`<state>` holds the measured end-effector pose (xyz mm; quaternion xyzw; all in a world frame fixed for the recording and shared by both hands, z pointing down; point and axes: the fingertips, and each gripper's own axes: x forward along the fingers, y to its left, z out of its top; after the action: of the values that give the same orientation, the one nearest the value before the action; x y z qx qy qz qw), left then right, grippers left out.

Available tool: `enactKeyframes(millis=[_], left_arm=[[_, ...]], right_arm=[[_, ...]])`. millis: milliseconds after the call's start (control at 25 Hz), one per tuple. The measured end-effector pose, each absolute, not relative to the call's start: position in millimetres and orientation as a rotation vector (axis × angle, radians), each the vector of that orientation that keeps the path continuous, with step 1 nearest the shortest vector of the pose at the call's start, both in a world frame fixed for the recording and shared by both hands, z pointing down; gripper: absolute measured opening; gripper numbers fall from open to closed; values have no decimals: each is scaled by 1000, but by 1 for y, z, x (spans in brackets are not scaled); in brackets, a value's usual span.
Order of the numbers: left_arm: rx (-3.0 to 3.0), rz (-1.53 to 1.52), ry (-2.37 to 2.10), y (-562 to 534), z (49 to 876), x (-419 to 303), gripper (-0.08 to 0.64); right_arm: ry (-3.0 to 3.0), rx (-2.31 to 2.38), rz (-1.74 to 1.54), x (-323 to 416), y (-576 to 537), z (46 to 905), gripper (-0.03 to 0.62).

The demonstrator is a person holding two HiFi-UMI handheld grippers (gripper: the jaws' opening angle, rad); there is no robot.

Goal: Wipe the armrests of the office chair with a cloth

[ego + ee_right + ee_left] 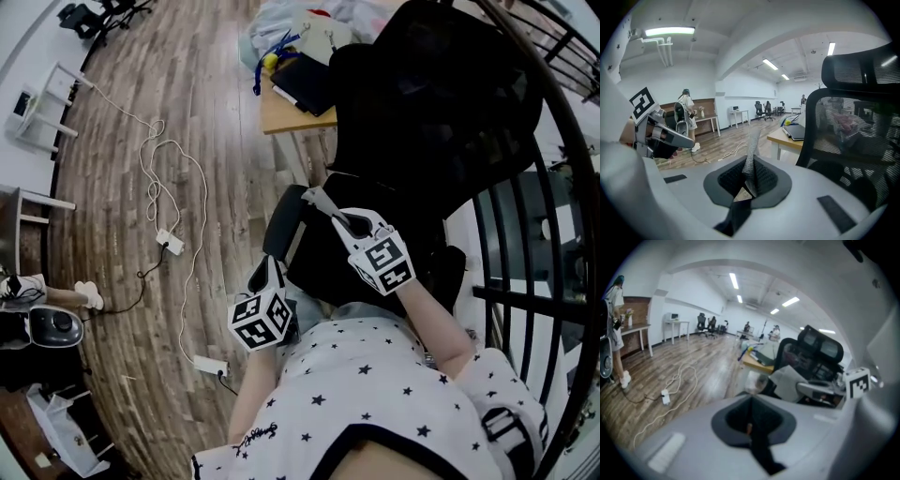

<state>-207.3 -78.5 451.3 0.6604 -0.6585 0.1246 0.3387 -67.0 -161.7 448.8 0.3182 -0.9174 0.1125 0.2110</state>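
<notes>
The black office chair (427, 112) with a mesh back stands right in front of me. Its left armrest (284, 223) runs down beside the seat. My right gripper (319, 200) reaches over the seat, its tips close to the top end of that armrest. It is shut on a grey cloth (752, 152), which sticks up from the closed jaws; the cloth (786, 381) also shows in the left gripper view. My left gripper (272, 270) hangs lower, just below the armrest's near end. Its jaws are shut with nothing between them (751, 426).
A wooden desk (286, 114) with a dark laptop and bags stands behind the chair. White cables and power strips (170, 243) lie on the wooden floor to the left. A black metal rack (525, 272) closes off the right. A person (687, 112) stands far off.
</notes>
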Motion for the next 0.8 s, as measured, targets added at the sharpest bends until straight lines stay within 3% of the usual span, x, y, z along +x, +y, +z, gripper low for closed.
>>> enactKeyframes(millis=[800], left_arm=[[1724,437,-1503,-135,514,-252,7]], right_arm=[[-2314,1018,319,-99,-240,540,28]])
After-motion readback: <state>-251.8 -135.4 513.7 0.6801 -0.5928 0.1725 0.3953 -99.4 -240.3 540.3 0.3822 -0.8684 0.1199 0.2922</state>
